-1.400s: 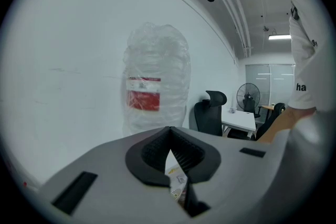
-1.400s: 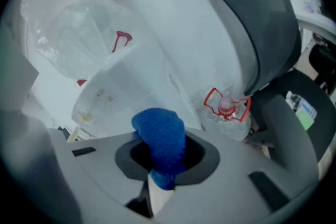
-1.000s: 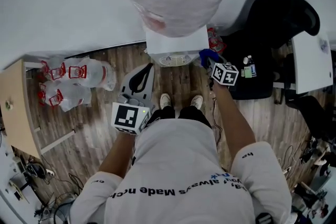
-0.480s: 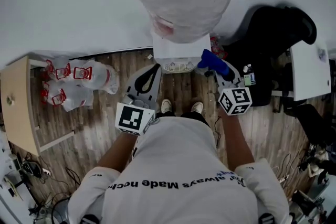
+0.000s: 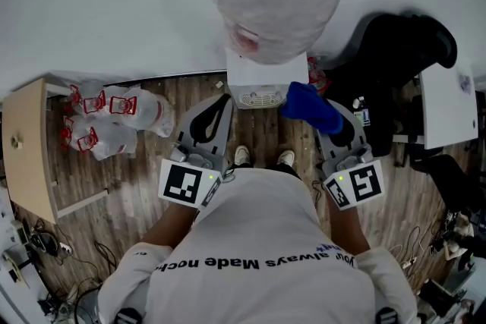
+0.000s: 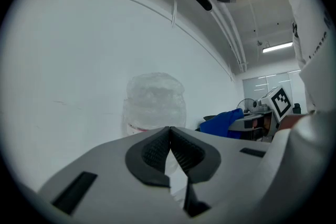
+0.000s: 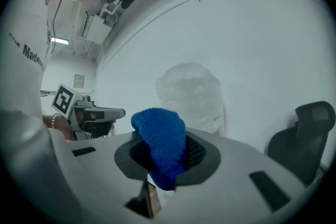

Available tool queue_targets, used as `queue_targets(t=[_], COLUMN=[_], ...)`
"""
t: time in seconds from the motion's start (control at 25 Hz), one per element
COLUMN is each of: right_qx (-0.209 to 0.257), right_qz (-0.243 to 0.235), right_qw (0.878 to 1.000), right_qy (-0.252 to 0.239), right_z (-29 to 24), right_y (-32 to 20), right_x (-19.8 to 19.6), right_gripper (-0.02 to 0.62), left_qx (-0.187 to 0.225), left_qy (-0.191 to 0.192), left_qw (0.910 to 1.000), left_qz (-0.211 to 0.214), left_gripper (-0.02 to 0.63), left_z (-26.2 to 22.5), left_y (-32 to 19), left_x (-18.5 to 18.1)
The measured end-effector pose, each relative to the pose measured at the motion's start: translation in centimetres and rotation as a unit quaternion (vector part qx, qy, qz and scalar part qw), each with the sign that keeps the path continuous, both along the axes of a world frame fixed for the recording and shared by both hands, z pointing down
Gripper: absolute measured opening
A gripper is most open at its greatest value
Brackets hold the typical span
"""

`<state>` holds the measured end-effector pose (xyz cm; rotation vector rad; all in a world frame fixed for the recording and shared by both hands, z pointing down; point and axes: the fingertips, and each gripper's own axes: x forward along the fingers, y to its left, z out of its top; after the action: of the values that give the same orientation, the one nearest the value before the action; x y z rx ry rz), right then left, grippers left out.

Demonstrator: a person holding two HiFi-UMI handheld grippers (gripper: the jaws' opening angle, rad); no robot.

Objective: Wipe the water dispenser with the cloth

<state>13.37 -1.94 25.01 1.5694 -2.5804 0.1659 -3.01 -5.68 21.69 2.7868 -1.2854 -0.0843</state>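
at the centre right of the head view, your right gripper has its fingers clenched on the blue cloth. the cloth bunches over the tips just off the lower right corner of the water dispenser. the right gripper view shows the cloth held up in the air with the dispenser's bottle beyond it, so it looks clear of the machine rather than pressed against it. your left gripper, at the dispenser's lower left, has its fingers closed together on nothing.

as for progress, you seem to be between strokes or finishing. no surface carries a mark that tells what has been wiped, so the front, the left side and the bottle may all still be left.

compared with a second ago, your right arm has drawn back toward your body. the cloth was then up by the dispenser's right side, and half a second ago it was about midway. your left gripper has barely moved.
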Motion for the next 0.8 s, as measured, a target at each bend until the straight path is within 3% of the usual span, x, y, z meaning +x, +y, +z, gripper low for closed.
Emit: queue_targets(t=[0.28, 0.8], right_qx=[0.023, 0.023], right_qz=[-0.021, -0.023], right_qw=[0.999, 0.999], right_qy=[0.015, 0.019], right_z=[-3.1, -2.9], right_y=[1.4, 1.2], right_x=[-1.8, -2.9], right_gripper=[0.074, 0.074], left_qx=[0.015, 0.011], left_qy=[-0.007, 0.005], left_qw=[0.9999, 0.9999], left_qz=[-0.004, 0.004], left_gripper=[0.018, 0.018], left_z=[-1.3, -1.4], left_y=[0.6, 0.8], left_x=[-1.1, -1.7])
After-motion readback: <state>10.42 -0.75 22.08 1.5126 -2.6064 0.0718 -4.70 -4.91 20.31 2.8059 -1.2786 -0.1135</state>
